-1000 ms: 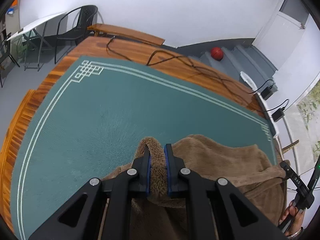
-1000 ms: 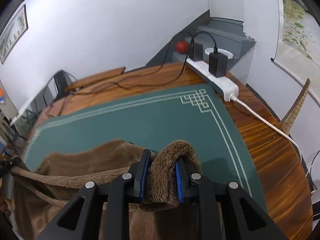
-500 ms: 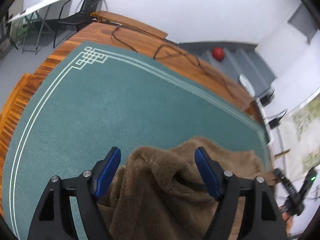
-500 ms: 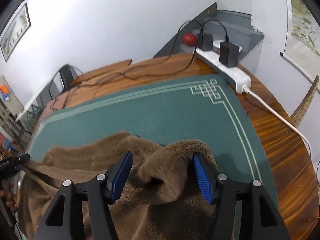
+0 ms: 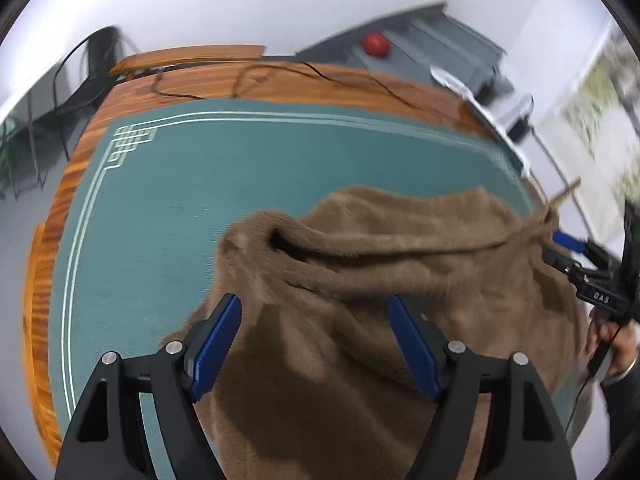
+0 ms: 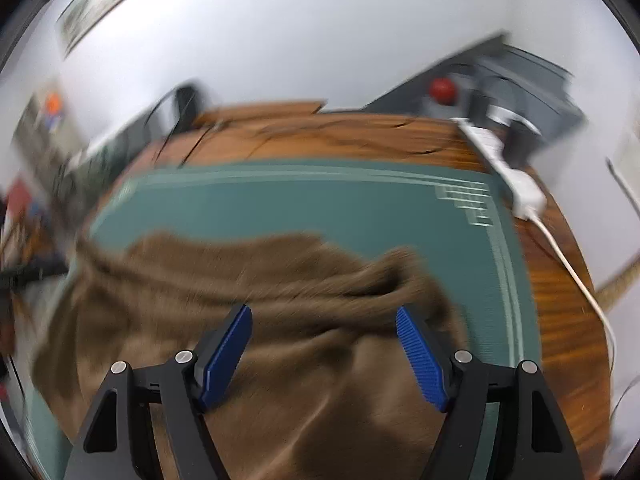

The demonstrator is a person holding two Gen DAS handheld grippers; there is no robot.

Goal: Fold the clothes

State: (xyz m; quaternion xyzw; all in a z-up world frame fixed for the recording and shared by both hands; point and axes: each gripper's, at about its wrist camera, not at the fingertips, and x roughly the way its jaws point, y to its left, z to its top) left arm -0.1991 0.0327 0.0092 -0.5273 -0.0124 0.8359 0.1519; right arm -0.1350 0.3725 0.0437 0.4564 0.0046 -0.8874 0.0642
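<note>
Both claws stand spread wide with nothing between their blue pads. The left claw [image 5: 314, 344] hangs over a brown fleece garment [image 5: 360, 300] that lies heaped on the green mat [image 5: 160, 208], and no fabric is pinched by either finger. The right claw [image 6: 324, 352] is likewise released above the same fleece garment [image 6: 280, 320], its pads apart on either side of a rumpled ridge of cloth.

From the left wrist, the garment fills the frame from 3 to 6 o'clock, with a rolled edge and a dark opening near the centre. At 3 o'clock this view alone shows the other handheld gripper seen from outside, a black body with small white lettering, and the person's hand [image 5: 612, 344] gripping it. The mat's white key-pattern corner sits at 10 o'clock, the wooden bench [image 5: 280, 84] rims it toward 12, and a red ball [image 5: 376, 44] lies beyond at 1 o'clock.

From the right wrist, blurred throughout, the garment spreads from 9 to 5 o'clock. Only here does a white power strip [image 6: 508, 168] show clearly, at 2 o'clock on the bare wood, with a black plug in it and a white cord [image 6: 576, 272] running toward 4 o'clock. A framed picture [image 6: 96, 4] hangs on the wall at 11 o'clock.
</note>
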